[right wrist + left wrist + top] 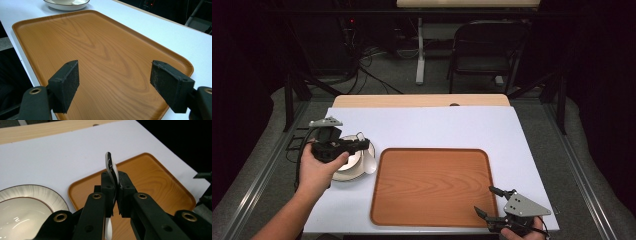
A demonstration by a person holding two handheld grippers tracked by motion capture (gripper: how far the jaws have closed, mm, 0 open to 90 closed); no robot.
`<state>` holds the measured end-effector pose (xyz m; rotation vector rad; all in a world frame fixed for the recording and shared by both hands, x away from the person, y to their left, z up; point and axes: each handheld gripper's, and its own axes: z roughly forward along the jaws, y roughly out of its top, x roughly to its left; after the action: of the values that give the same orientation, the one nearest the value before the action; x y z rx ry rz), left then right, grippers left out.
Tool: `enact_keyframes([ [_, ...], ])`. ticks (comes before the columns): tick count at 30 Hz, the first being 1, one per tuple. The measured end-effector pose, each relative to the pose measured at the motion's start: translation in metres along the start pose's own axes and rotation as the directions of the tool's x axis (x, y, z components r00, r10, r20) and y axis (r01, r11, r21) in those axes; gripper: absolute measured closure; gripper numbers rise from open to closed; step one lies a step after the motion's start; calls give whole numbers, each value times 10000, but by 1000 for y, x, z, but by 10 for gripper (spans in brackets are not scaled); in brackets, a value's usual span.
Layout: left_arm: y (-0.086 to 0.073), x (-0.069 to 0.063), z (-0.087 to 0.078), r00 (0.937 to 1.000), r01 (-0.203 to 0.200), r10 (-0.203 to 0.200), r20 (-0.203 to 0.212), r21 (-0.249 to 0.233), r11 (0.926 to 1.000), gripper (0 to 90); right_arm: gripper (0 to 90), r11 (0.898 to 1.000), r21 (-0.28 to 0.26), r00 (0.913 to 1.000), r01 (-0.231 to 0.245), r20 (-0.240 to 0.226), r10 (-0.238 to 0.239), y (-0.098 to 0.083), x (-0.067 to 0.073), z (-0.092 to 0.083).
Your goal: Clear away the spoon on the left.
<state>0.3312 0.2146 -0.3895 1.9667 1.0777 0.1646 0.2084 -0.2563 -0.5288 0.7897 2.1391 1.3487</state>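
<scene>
My left gripper (363, 145) is shut on a white spoon (370, 163) and holds it above the right edge of a white dish (346, 170) with a dark rim. In the left gripper view the spoon's dark-edged handle (110, 166) stands up between the shut jaws of my left gripper (115, 188), beside the dish (25, 205). A wooden tray (432, 185) lies bare at the middle of the white mat. My right gripper (490, 201) stands open over the tray's near right corner. In the right gripper view my right gripper (115, 80) has nothing between its pads, above the tray (100, 50).
A white mat (437, 125) covers the table, with a strip of wooden table top (422, 100) at its far edge. A dark folding chair (487, 47) and cables stand on the floor beyond. The dish (66, 3) lies past the tray's far corner.
</scene>
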Motion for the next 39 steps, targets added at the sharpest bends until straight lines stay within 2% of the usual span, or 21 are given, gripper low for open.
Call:
enact_keyframes([
  [6,1,-10,18,9993,-169,143,339,760,9970,850,229,10000,-8,10000,11,-2,-11,0,0,0],
  [11,-1,-13,30,9982,-83,11,594,1209,9926,851,229,10000,-11,10000,14,-6,-14,0,0,0],
  [12,-2,-15,36,9981,-34,-58,620,1467,9892,850,229,10000,-4,10000,13,-8,-13,0,0,0],
  [15,-4,-16,44,9973,-29,-105,726,1820,9833,850,229,10000,-4,10000,14,-10,-14,0,0,0],
  [21,-8,-22,61,9951,109,-338,933,2364,9716,851,229,10000,-13,10000,23,-9,-23,0,0,0],
  [22,-8,-22,61,9951,109,-338,933,2364,9716,850,229,10000,-18,10000,18,-13,-18,0,0,0],
  [24,-11,-24,70,9934,143,-441,1063,2661,9638,851,229,10000,-23,10000,19,-17,-19,0,0,0],
  [28,-13,-26,77,9911,230,-593,1191,2858,9580,850,229,10000,-25,10000,19,-20,-19,0,0,0],
  [31,-16,-28,86,9873,342,-810,1366,3155,9483,851,229,10000,-28,10000,23,-21,-23,0,0,0],
  [34,-18,-30,91,9858,379,-887,1423,3263,9445,851,229,10000,-30,10000,24,-25,-24,0,0,0],
  [39,-21,-30,100,9832,444,-1040,1501,3561,9334,851,229,10000,-30,10000,25,-28,-25,0,0,0],
])
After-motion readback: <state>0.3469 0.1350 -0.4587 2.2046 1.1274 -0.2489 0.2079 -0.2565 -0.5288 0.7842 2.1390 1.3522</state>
